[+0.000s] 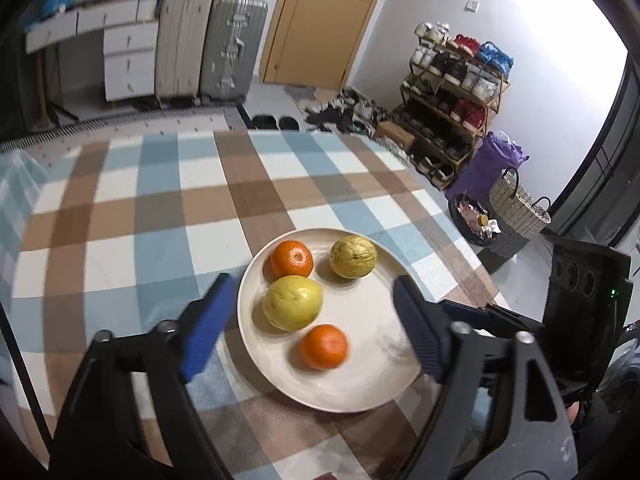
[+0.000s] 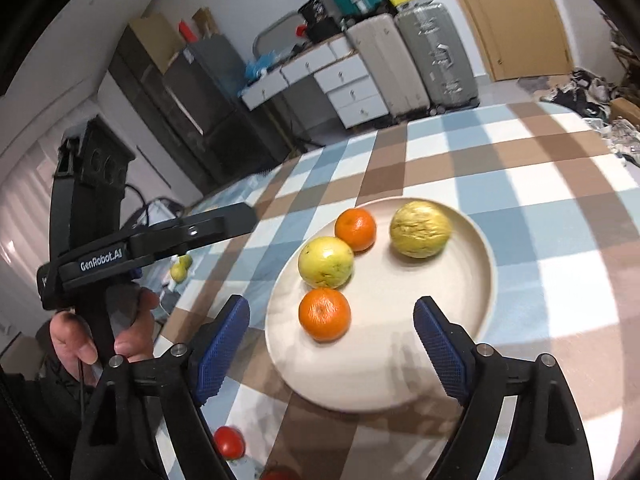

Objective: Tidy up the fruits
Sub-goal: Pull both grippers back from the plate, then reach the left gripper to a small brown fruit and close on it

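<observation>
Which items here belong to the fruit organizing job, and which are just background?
Job:
plate
two oranges, near and far
two yellow-green fruits, smooth and rough
red fruit off the plate
left gripper and right gripper, both open

Background:
suitcases
shoe rack
woven basket

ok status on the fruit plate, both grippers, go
Left gripper open, empty, over plate. Right gripper open, empty. Four fruits plated; red fruit on the cloth beside it. Nothing in the way.
</observation>
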{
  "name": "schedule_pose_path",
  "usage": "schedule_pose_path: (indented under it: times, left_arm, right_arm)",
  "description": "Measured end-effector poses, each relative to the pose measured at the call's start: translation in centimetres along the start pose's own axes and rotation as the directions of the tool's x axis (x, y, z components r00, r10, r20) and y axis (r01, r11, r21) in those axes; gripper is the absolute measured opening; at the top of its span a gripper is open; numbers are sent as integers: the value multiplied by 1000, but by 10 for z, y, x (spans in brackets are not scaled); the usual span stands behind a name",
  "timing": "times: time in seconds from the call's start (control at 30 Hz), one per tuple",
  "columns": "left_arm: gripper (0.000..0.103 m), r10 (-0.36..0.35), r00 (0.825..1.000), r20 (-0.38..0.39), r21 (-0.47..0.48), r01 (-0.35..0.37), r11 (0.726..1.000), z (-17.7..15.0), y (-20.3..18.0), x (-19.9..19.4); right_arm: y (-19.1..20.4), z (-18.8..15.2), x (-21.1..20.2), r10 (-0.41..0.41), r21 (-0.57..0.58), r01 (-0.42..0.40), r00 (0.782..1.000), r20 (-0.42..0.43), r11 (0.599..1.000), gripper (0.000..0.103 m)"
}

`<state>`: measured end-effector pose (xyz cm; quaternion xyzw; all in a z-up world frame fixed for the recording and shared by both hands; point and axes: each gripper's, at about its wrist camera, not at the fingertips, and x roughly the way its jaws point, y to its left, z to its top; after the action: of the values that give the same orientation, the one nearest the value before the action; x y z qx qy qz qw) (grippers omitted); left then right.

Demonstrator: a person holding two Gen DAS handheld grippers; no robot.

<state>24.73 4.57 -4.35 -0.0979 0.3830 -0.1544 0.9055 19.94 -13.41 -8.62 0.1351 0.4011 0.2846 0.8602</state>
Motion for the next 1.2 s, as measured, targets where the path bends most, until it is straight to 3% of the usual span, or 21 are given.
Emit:
schedule_pose_path:
  times: [0.1,0.33,0.63,0.7,0.77,1.2]
  left_arm:
    - [82,19,999,40,13,-20,1000,-6,-14,-24]
    - [84,74,992,99,47,-79,996,-25,-42,-71]
    - [92,97,983,154,65,-108,992,-58,-66,-119]
    - [101,106,980,166,56,-117,992,-66,-69,-129]
    - [102,109,977,183,46,-119,992,-77,-72,-141]
    - [102,133,977,166,16,-137,990,-144,-74,-175]
  right_arm:
    - [3,-5,-24,-34,-1,35,998,47,999,95]
    - [21,-13,-63,-58,-32,62,991,123,998,98]
    - [47,-27,-96,-62,-63,75,982,177,995,99]
    - [52,-30,-103,-65,-68,79,980,188,995,99]
    - [58,-35,-110,-68,-76,85,977,201,994,100]
    - [90,-79,-140,-112,-144,149,966,234,978,103]
